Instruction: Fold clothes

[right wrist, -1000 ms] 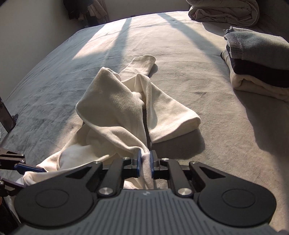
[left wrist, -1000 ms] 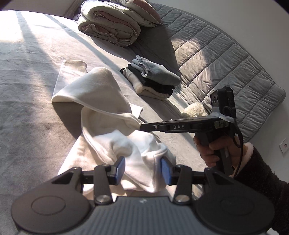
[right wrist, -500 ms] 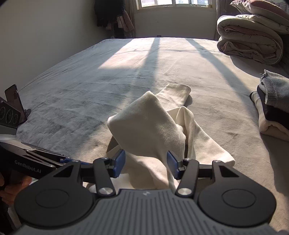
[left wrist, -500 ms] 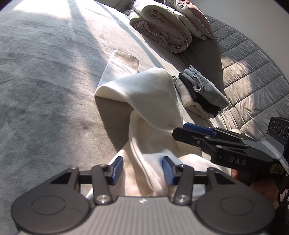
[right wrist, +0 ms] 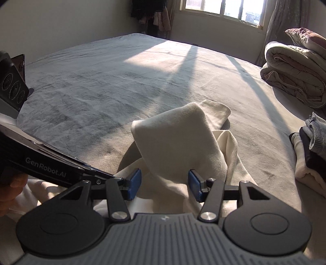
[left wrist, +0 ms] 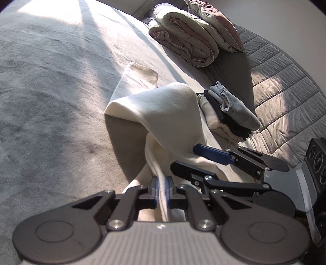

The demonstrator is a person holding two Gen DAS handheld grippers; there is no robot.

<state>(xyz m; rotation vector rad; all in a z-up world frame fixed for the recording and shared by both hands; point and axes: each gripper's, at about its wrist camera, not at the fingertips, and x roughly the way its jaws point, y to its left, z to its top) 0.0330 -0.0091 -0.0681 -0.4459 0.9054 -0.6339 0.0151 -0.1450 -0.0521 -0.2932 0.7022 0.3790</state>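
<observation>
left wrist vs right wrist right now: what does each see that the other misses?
Left wrist only: the quilted headboard, and the left tongs shut on a cream garment edge.

Right wrist only: the window, dark clothes hanging in the corner, and the right tongs open around the garment's raised fold.

Both: the garment, folded stack, rolled duvet, grey bed cover.

Low window [right wrist: 222, 9] sunlight casts long shadows; sharp frames, fisheye-bent edges.
</observation>
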